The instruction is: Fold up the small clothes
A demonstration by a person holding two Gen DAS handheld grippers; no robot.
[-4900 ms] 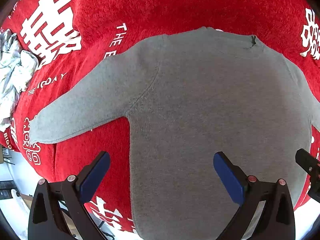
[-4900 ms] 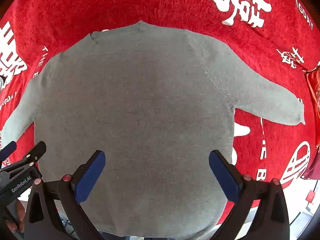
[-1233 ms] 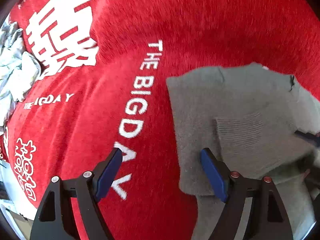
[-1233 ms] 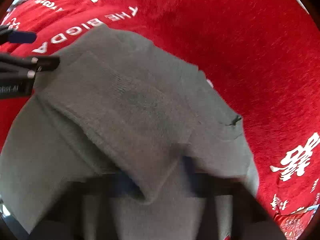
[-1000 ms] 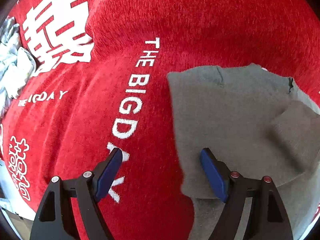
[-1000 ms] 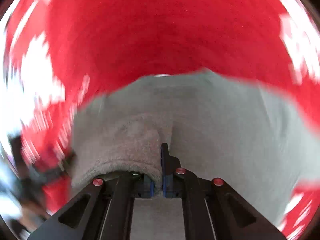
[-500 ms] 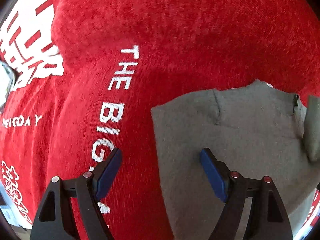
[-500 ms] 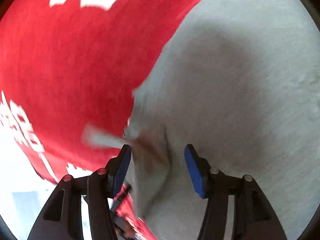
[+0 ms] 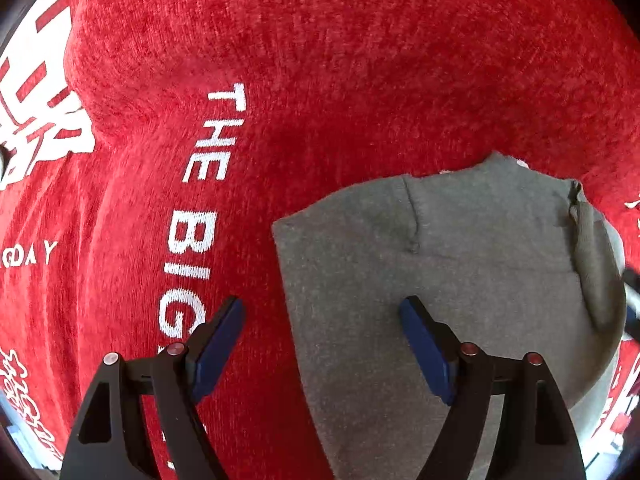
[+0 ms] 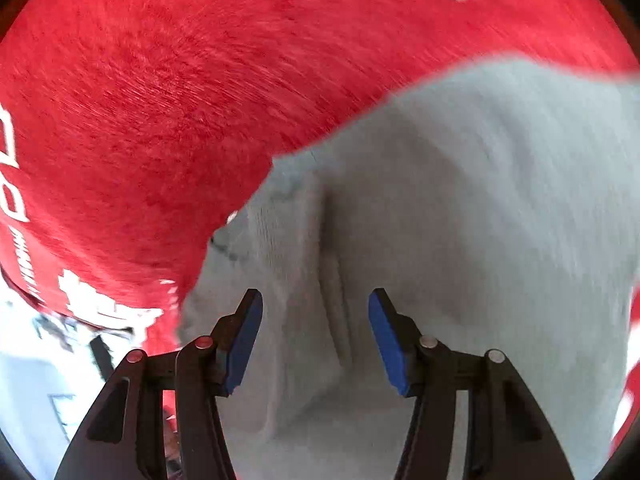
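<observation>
While it lies flat on the red cloth, the garment is partly folded, as set out below.

Sweater: grey knitted sweater (image 9: 460,264), spread on the right part of the left wrist view; its left edge is a straight vertical fold, its neckline lies at the far edge.
Sleeve: a ribbed sleeve (image 10: 296,280) lies folded over the body of the sweater, running from far to near, with its cuff near the neckline.
Right gripper: the right gripper (image 10: 316,332) hangs above that sleeve, jaws apart and closing; the sleeve lies between the blue pads, which do not press on it. The picture is blurred.
Left gripper: the left gripper (image 9: 322,344) stands with jaws released and wide, straddling the sweater's left edge; its left pad is over the red cloth, its right pad over grey knit. Nothing is grasped.
Cloth: red fleecy cloth (image 9: 320,60) with white print, reading "THE BIG" (image 9: 200,208) just left of the sweater.
</observation>
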